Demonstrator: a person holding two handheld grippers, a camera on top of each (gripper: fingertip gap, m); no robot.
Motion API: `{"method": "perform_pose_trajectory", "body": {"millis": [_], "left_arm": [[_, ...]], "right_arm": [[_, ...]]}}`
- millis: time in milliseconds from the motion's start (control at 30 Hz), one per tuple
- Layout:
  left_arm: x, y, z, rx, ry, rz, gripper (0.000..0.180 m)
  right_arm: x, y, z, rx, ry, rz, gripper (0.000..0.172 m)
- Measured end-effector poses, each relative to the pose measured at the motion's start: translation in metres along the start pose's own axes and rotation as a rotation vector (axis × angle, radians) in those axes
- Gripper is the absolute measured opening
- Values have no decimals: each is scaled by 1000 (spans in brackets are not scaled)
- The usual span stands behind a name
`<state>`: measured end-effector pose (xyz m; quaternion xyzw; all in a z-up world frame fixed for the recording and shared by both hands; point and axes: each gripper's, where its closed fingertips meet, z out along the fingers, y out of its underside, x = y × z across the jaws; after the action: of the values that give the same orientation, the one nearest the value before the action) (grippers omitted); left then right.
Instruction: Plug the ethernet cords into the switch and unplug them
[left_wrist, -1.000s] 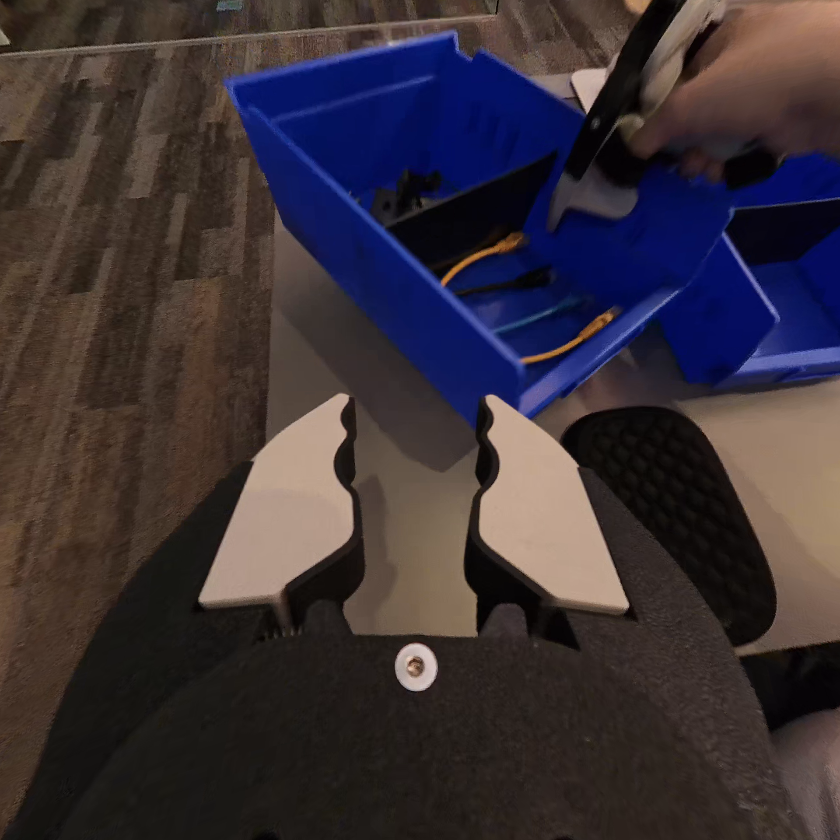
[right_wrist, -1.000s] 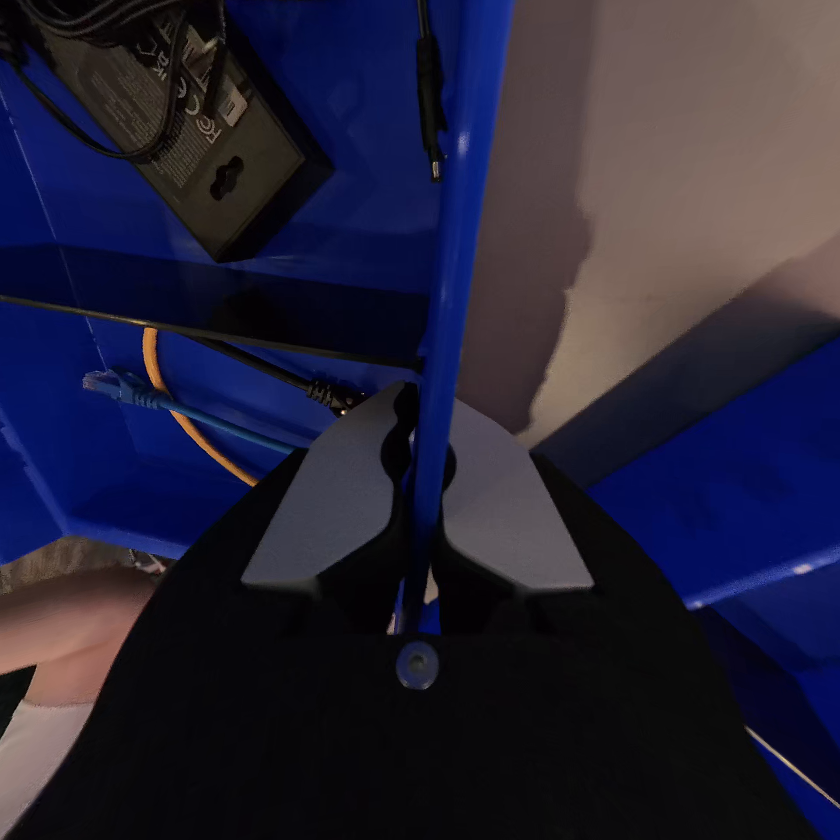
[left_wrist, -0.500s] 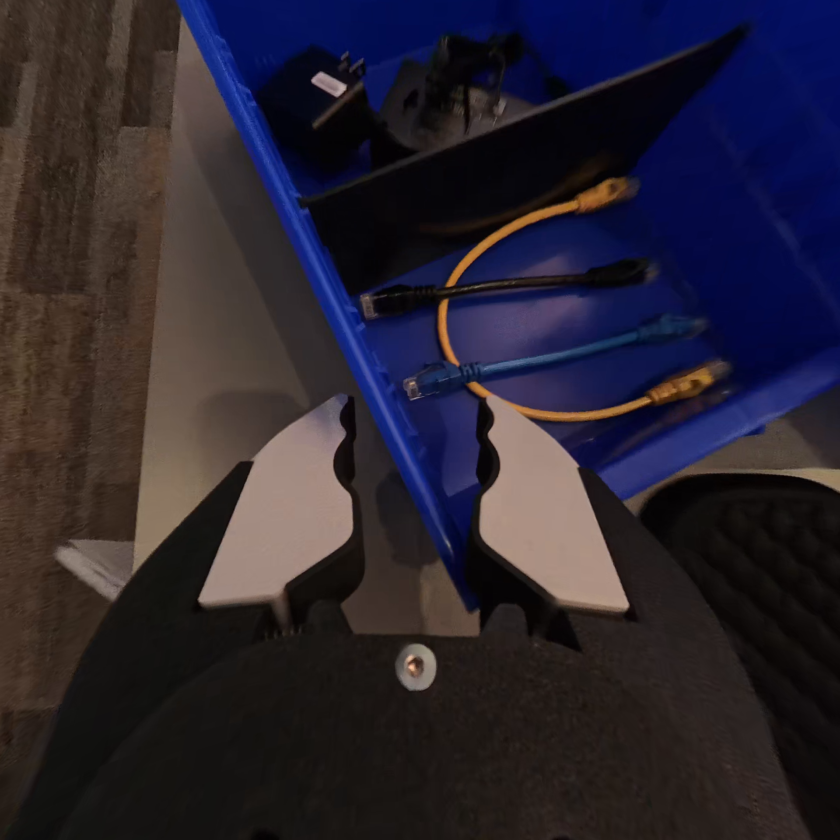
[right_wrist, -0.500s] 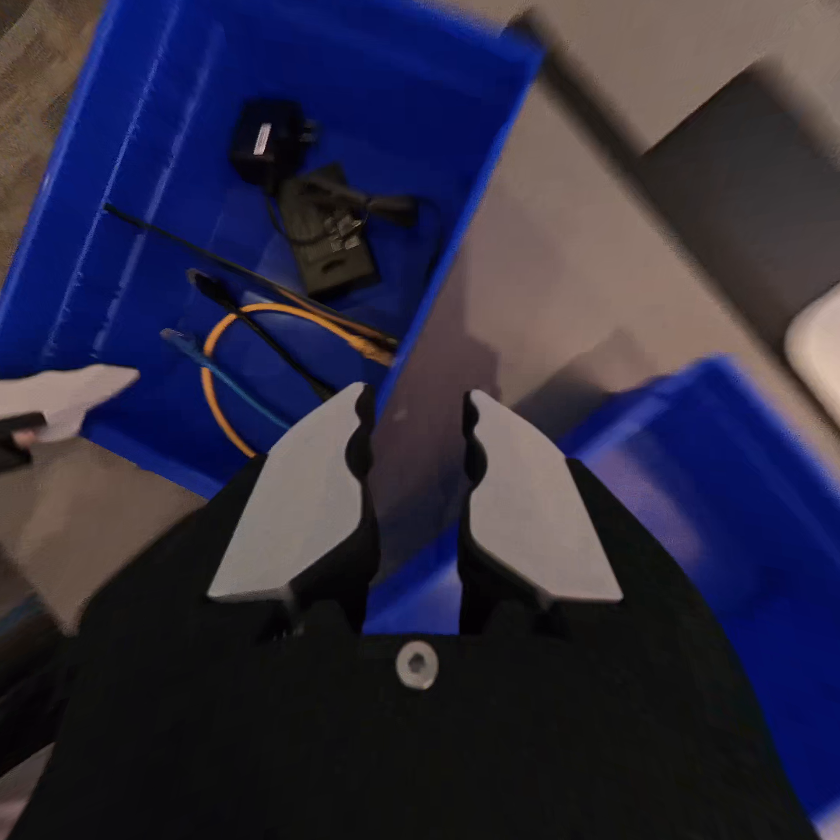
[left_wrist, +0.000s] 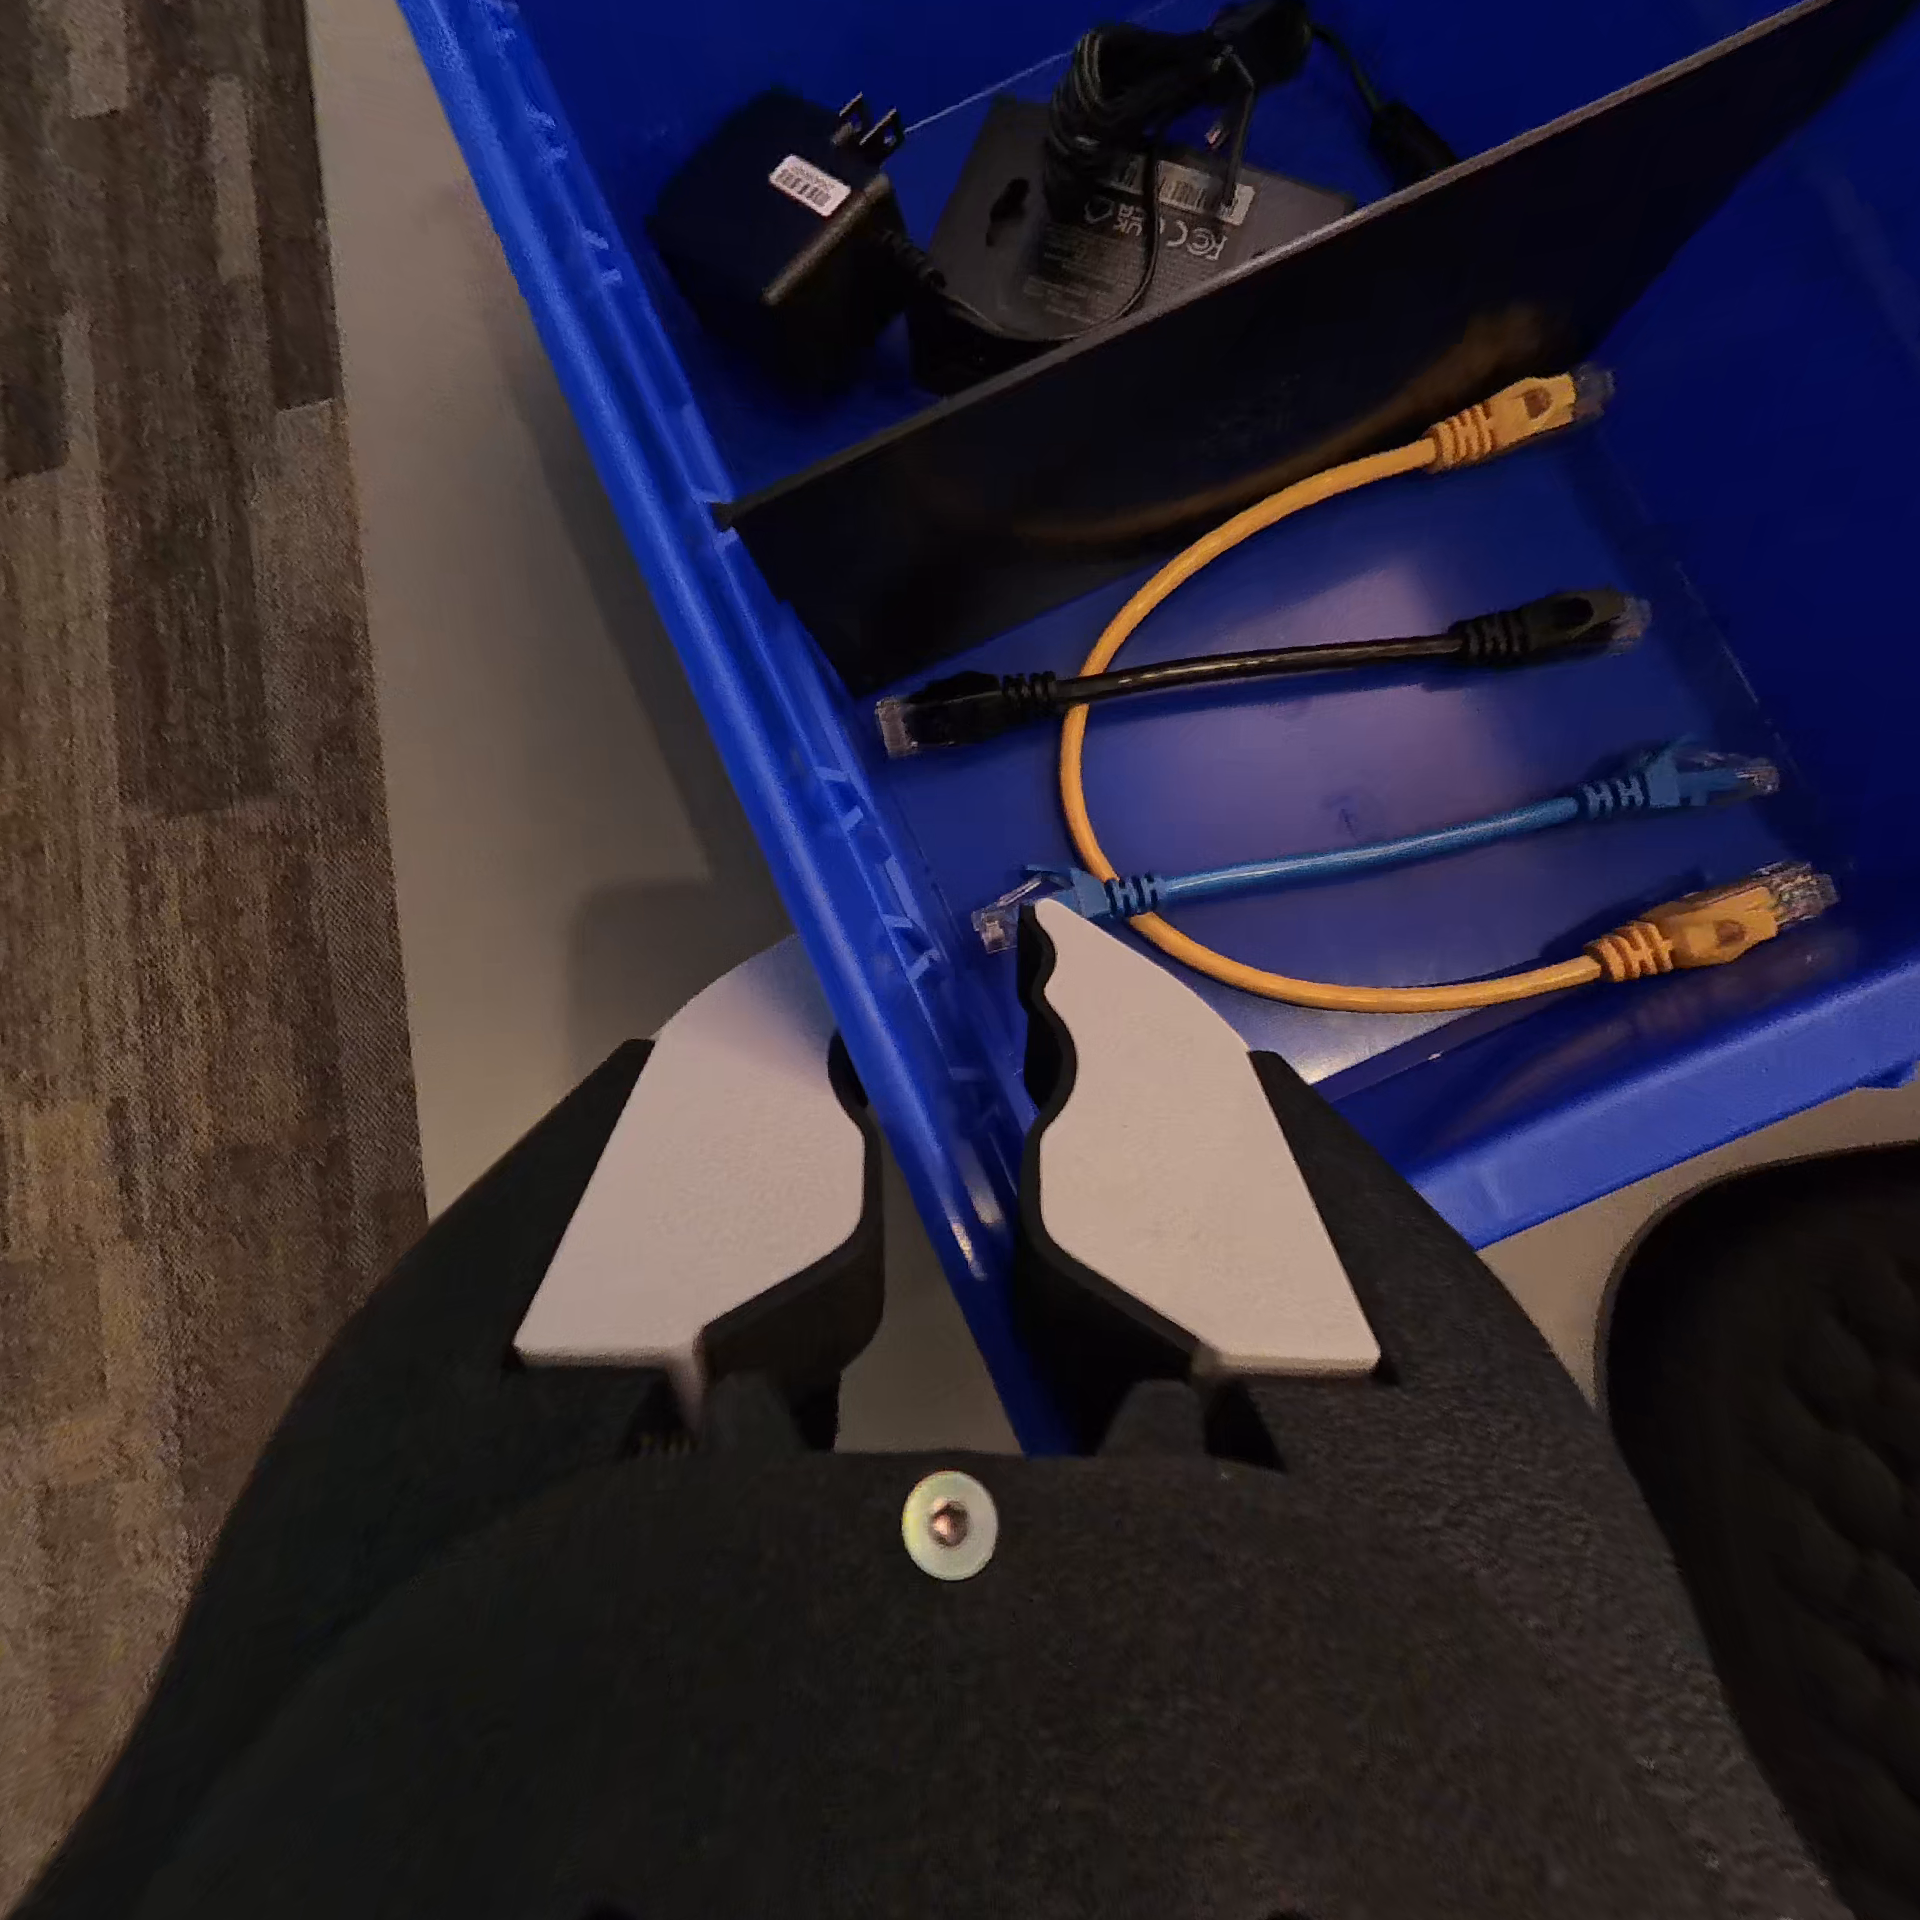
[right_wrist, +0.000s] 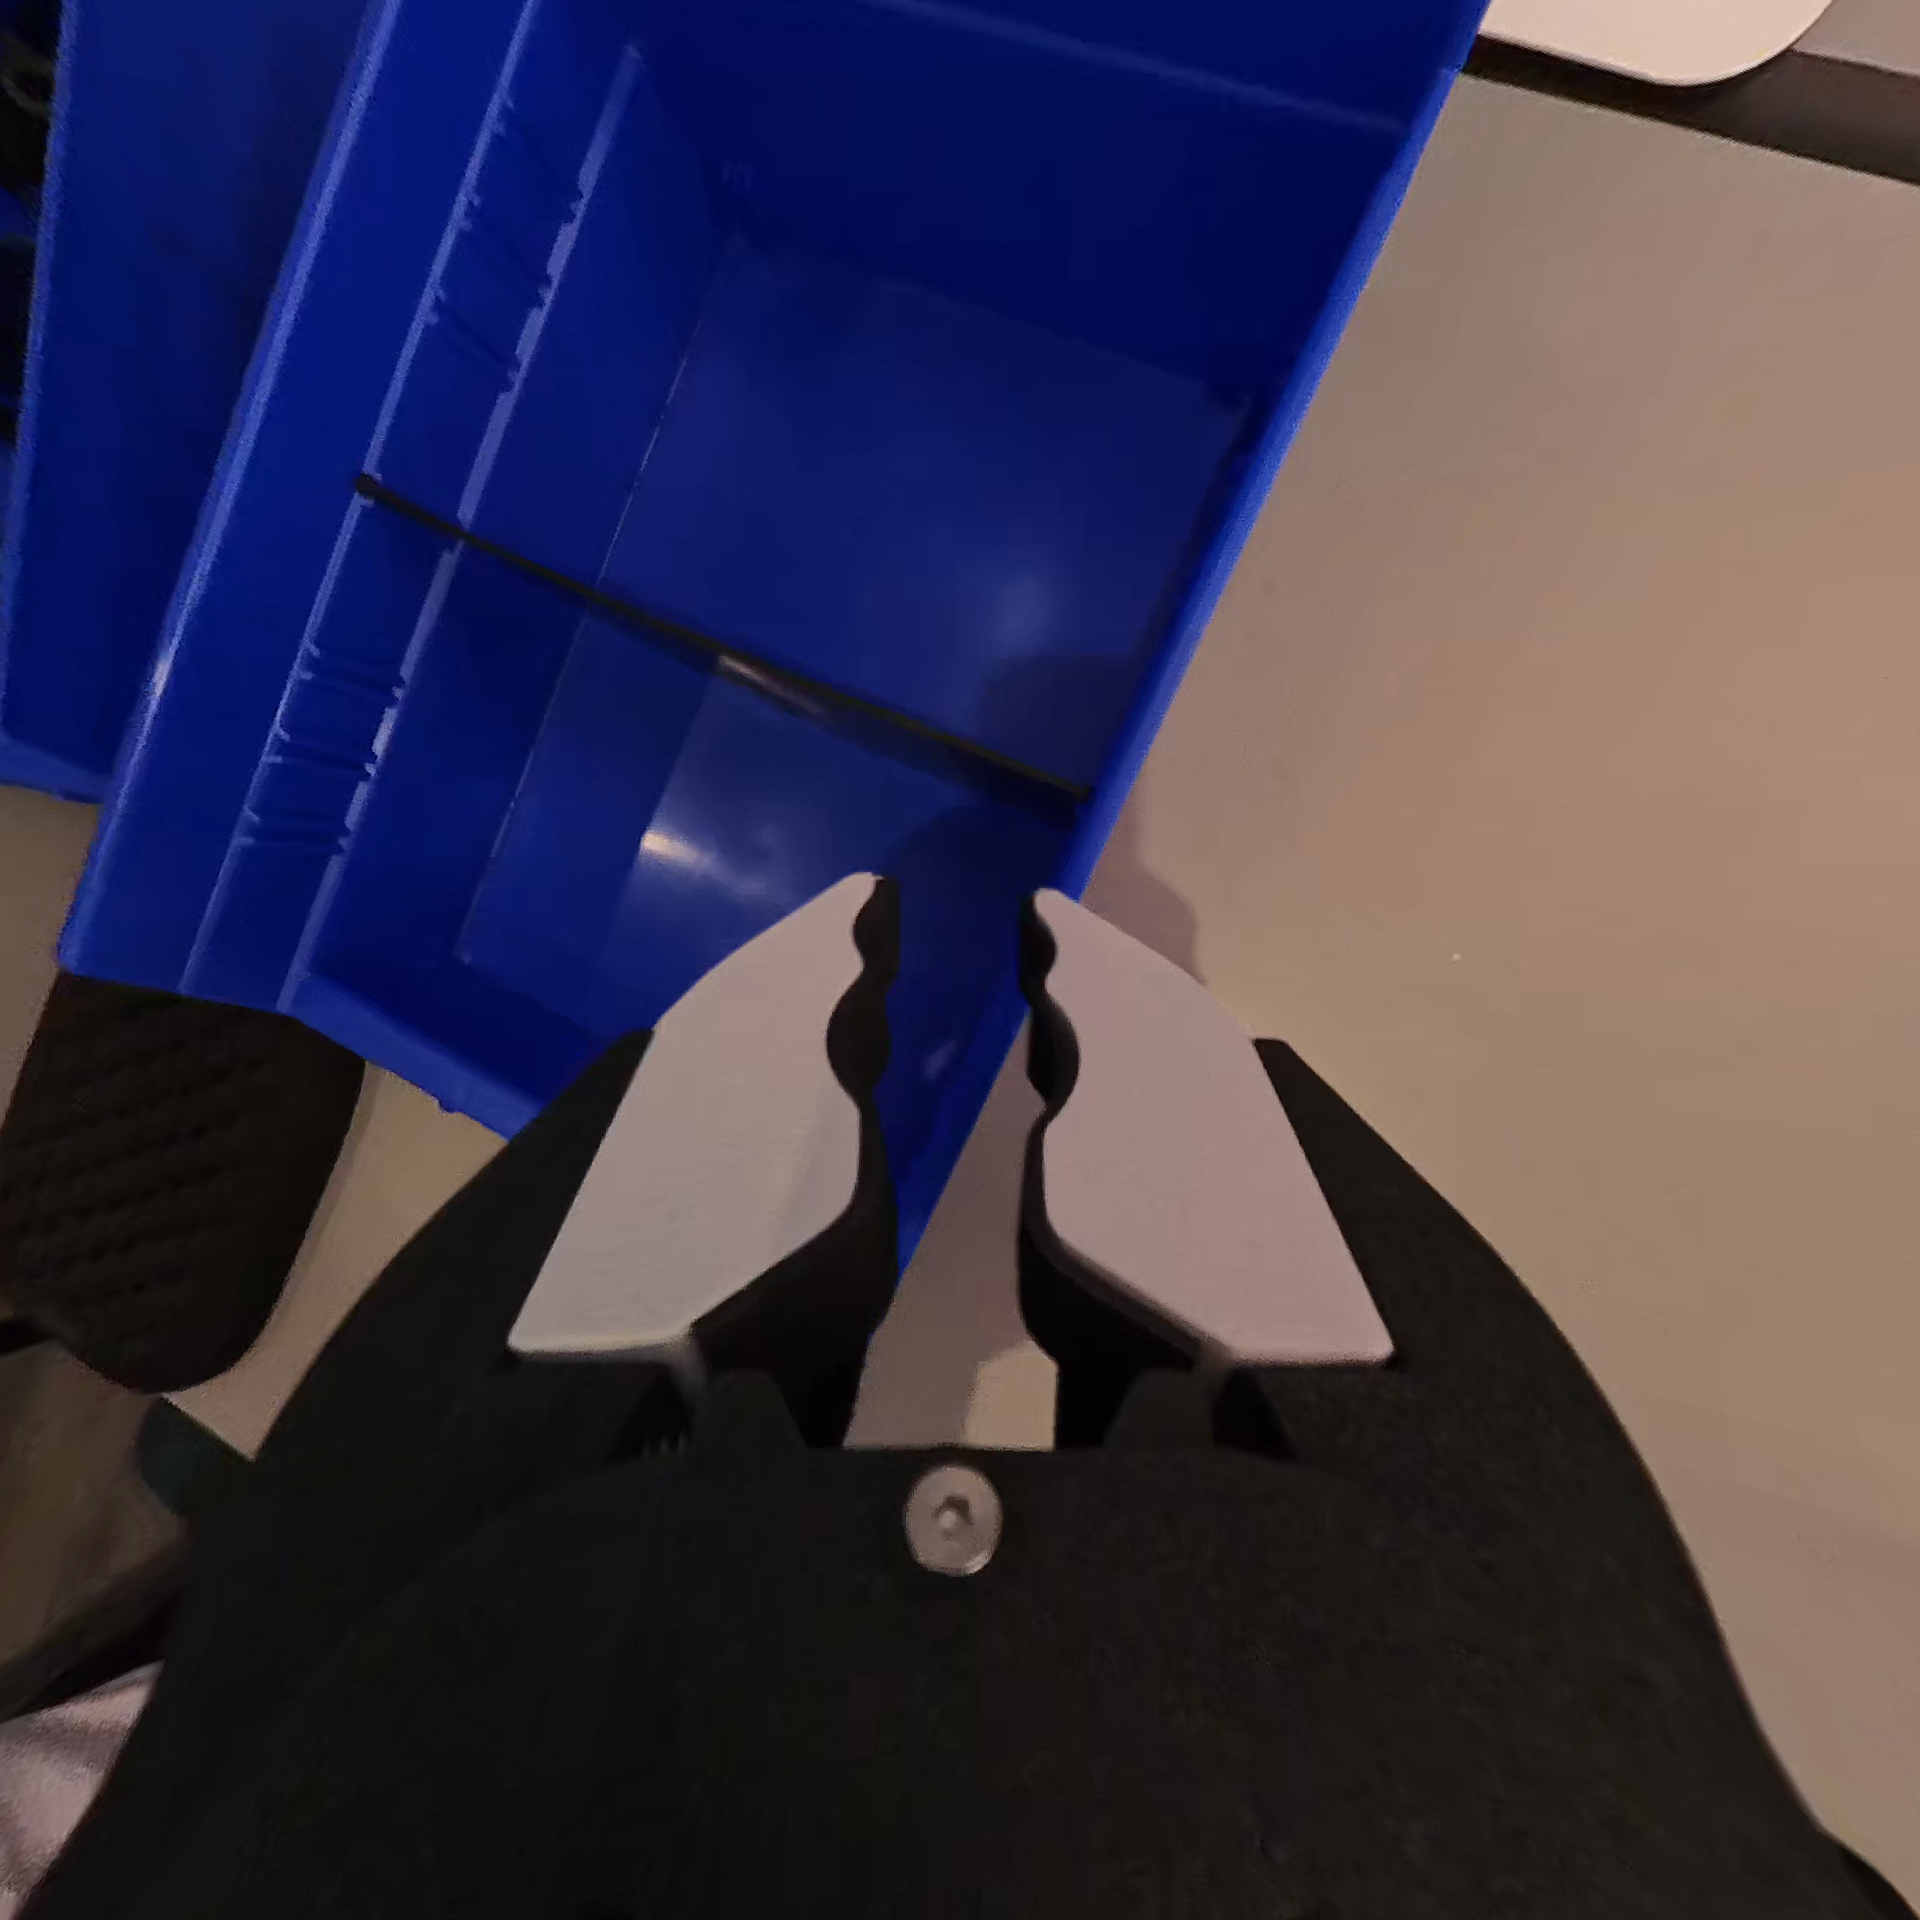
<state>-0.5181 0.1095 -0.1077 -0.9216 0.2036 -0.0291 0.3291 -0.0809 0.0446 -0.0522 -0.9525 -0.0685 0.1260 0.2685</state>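
Straddling bin walls, both tongs (left_wrist: 940, 935) (right_wrist: 956, 899) stand unclenched; the blue cord (left_wrist: 1351, 857) lies crosswise.

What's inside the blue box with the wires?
In the blue box, the near part holds a yellow cord, a black cord and a light blue cord. Behind the black divider lie a plug adapter and the switch, partly hidden.

Left hand-held gripper (left_wrist: 940, 997) narrowed astride cable bin wall (left_wrist: 894, 1039); right hand-held gripper (right_wrist: 956, 904) released it, shifted to second bin (right_wrist: 1226, 623).
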Motion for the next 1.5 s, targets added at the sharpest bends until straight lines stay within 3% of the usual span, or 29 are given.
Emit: {"method": "perform_pose_trajectory", "body": {"millis": [33,133,233,267,367,433,467,633,867,1267,1500], "left_arm": [[1,-2,1,1,11,9,23],[3,-5,3,2,36,42,23],[6,-7,5,0,58,72,23],[7,-8,5,0,64,77,22],[10,-10,6,1,74,98,23],[14,-10,7,2,80,100,23],[16,-11,7,2,82,99,22],[30,-12,7,-18,83,135,23],[44,-20,11,-47,68,146,19],[53,-22,11,-44,57,138,18],[59,-20,9,-46,49,136,19]], "right_arm": [[4,-1,-8,4,56,-23,40],[15,-15,-34,127,226,-123,41],[24,3,-16,-17,256,-76,62],[19,14,-4,-94,207,-41,62],[16,30,24,-217,174,-16,37],[23,40,37,-295,218,-29,38],[14,46,43,-341,148,-28,18],[40,35,44,-296,106,51,7],[122,48,17,-294,81,70,6],[292,121,-69,-251,190,346,6],[333,143,-93,-159,188,553,7]]}}
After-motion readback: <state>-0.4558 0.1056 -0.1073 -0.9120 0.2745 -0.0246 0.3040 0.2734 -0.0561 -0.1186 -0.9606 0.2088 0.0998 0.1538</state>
